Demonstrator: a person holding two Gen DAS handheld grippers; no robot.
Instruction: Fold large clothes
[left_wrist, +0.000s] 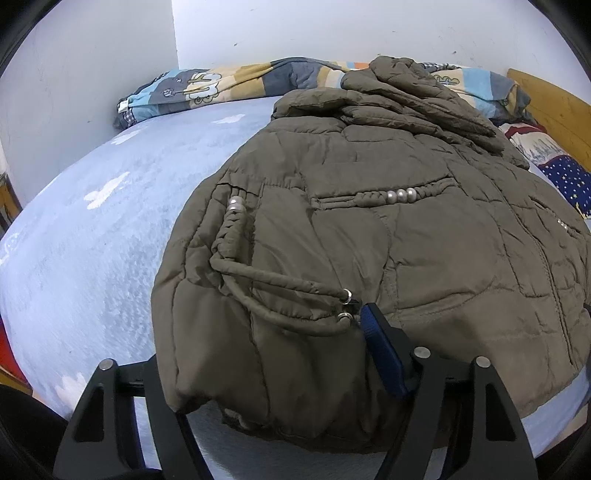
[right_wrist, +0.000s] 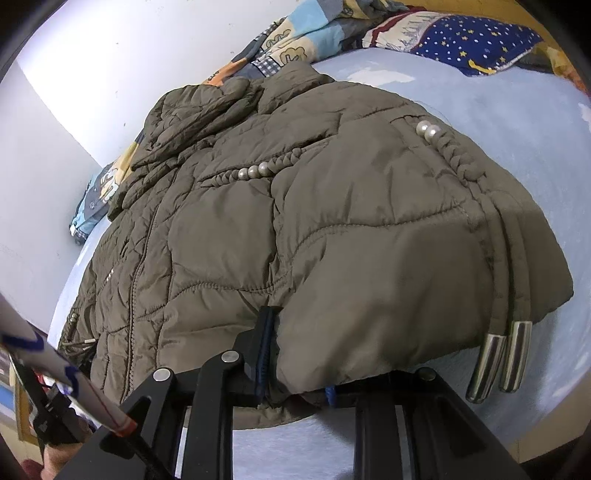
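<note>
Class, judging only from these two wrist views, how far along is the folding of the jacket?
Done: the jacket lies on the bed, sleeves bunched at its far end. In hand: the left gripper and right gripper each appear to clamp its near hem. Left: folding that hem over; the body is still spread out.

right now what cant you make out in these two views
- Left gripper: left wrist view, jacket drapes over the jaws, so the grip is unclear.
- Right gripper: right wrist view, the hem covers one jaw.
- Jacket's far sleeve: bunched folds hide it in both views.
- Bed edges: cut off by the fisheye rim.
</note>
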